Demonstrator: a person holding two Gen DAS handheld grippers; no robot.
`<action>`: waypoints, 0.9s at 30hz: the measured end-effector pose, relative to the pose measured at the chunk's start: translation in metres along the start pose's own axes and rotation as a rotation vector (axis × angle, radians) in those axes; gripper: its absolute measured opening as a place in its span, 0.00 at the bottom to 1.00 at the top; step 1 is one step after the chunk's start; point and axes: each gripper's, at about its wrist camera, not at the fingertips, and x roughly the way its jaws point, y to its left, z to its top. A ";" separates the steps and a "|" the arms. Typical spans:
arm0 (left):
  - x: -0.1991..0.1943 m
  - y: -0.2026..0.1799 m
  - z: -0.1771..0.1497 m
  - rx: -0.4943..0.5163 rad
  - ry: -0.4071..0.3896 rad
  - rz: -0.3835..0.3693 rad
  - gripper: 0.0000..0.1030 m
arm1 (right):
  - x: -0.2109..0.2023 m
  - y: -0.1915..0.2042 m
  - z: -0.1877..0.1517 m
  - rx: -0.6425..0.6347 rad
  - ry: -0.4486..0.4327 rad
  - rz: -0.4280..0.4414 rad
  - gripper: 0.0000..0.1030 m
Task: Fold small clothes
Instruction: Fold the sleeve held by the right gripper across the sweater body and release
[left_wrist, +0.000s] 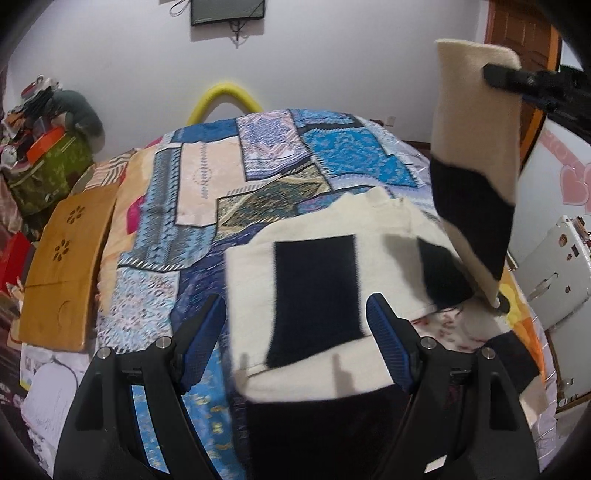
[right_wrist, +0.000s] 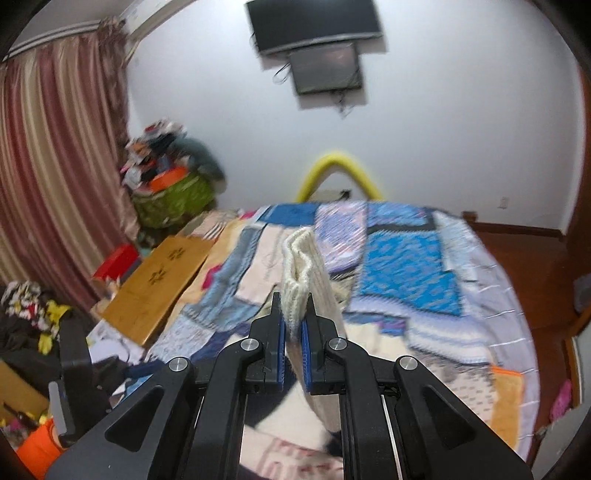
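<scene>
Bed: wide patchwork quilt (left_wrist: 207, 192) in blue, peach and lilac prints, covering the whole work surface.
Garment: cream knitted sweater with black rectangular patches (left_wrist: 314, 266), body flat on quilt, one cream-and-black sleeve (left_wrist: 476, 155) lifted upright at right.
Board: tan wooden panel with flower cut-outs (left_wrist: 62, 266), left edge of bed.
Left gripper (left_wrist: 295, 332): jaws spread wide, empty, poised over sweater's lower body.
Right gripper (right_wrist: 293, 325): clamped tight on cream ribbed cuff (right_wrist: 301, 258), sleeve hanging below.
</scene>
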 end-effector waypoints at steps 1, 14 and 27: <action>0.001 0.005 -0.002 -0.004 0.005 0.006 0.76 | 0.012 0.007 -0.005 -0.008 0.022 0.013 0.06; 0.009 0.039 -0.029 -0.035 0.054 0.021 0.76 | 0.110 0.052 -0.063 -0.032 0.306 0.138 0.10; 0.014 0.043 -0.024 -0.059 0.060 0.029 0.76 | 0.070 0.034 -0.048 -0.032 0.243 0.110 0.28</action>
